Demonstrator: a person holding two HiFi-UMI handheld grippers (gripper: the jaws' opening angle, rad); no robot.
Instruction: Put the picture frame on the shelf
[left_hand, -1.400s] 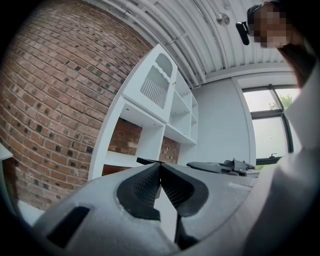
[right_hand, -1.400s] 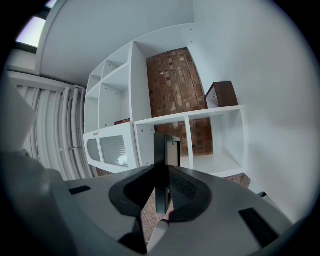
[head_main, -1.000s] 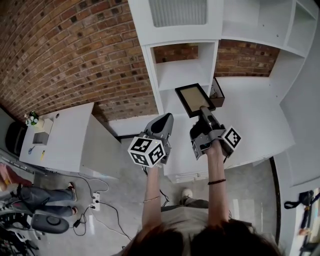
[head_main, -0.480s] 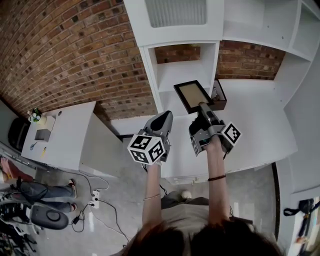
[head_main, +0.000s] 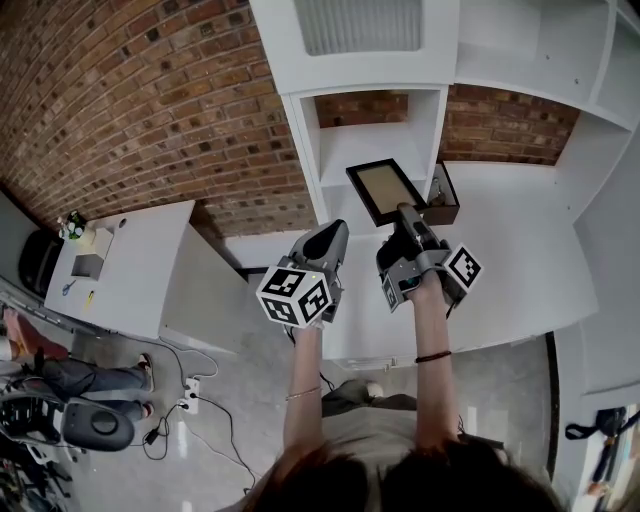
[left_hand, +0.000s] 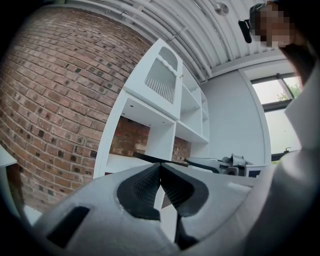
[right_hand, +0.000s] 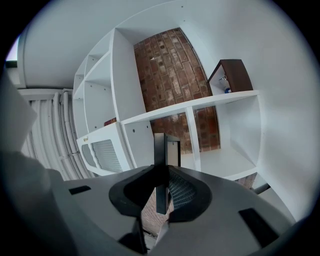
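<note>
A black picture frame (head_main: 384, 191) with a tan panel is held out in front of the white shelf unit (head_main: 368, 148), tilted, just before its lower open compartment. My right gripper (head_main: 405, 213) is shut on the frame's near edge. In the right gripper view the frame (right_hand: 165, 148) stands edge-on between the pads (right_hand: 180, 192), with the shelf board (right_hand: 220, 161) beyond it. My left gripper (head_main: 331, 233) hovers to the left of the frame, apart from it. Its jaws meet with nothing between them in the left gripper view (left_hand: 160, 166), where the frame (left_hand: 148, 158) shows as a thin dark line.
A small brown open box (head_main: 446, 196) sits on the white counter (head_main: 520, 250) right of the frame, also seen high up in the right gripper view (right_hand: 233, 75). A brick wall (head_main: 150, 110) backs the unit. A low white table (head_main: 130, 270) with small items stands at left.
Both grippers have edged slightly toward the shelf unit, the frame still gripped by the right one. The brown box and shelves have kept their places.
</note>
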